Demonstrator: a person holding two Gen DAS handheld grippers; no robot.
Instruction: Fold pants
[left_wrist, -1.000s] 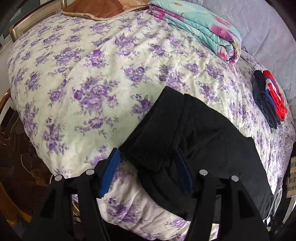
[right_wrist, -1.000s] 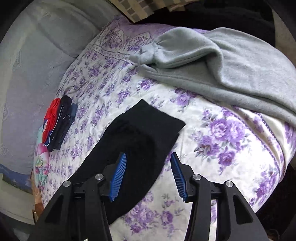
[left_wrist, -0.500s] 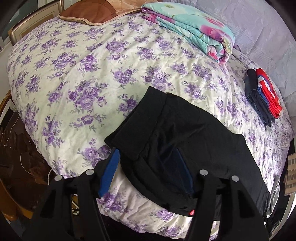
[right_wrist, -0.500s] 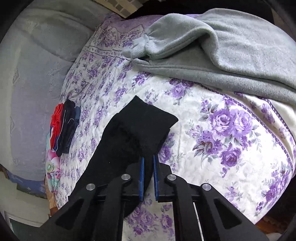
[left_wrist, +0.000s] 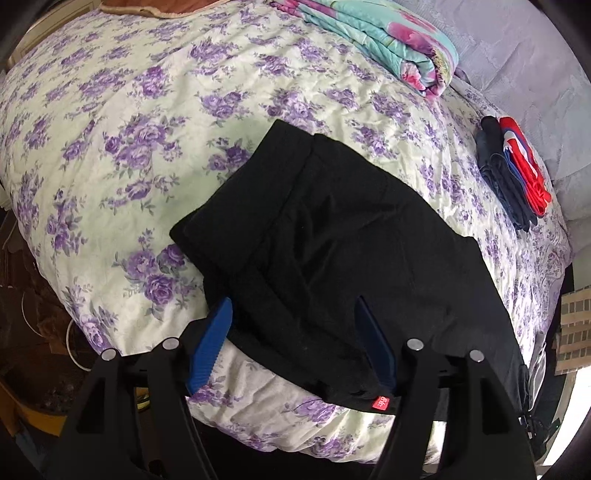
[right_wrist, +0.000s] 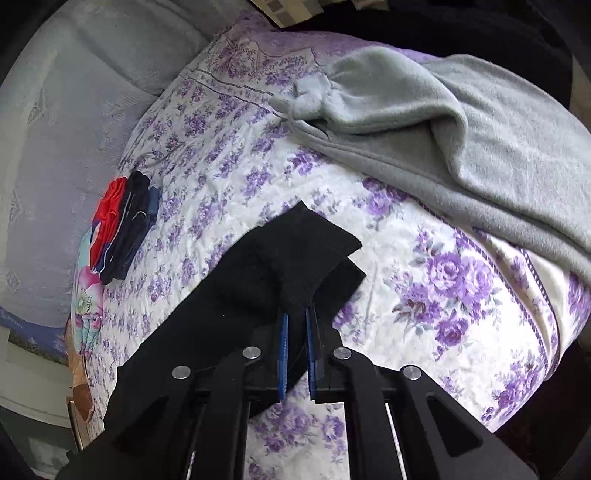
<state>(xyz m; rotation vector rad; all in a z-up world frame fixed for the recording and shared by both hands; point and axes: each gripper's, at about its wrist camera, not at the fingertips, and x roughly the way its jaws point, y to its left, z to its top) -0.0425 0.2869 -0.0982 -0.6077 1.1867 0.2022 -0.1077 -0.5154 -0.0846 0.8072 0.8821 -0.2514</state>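
The black pants (left_wrist: 332, 236) lie stretched along the near edge of the bed, on the quilt printed with purple flowers (left_wrist: 122, 122). Their waist end rests near one near corner, with a small red label (left_wrist: 381, 403) at the hem hanging over the edge. The leg end (right_wrist: 306, 240) is lifted off the quilt. The right gripper (right_wrist: 295, 325) has its blue pads pressed together on that leg fabric. The left gripper (left_wrist: 295, 317) stands spread wide, its pads on either side of the waist end, not pinching it. Farther in, a folded red and navy garment (left_wrist: 513, 173) lies near the far edge, a folded floral blanket (left_wrist: 388, 44) beyond it, and a grey fleece blanket (right_wrist: 461, 129) covers the other end.
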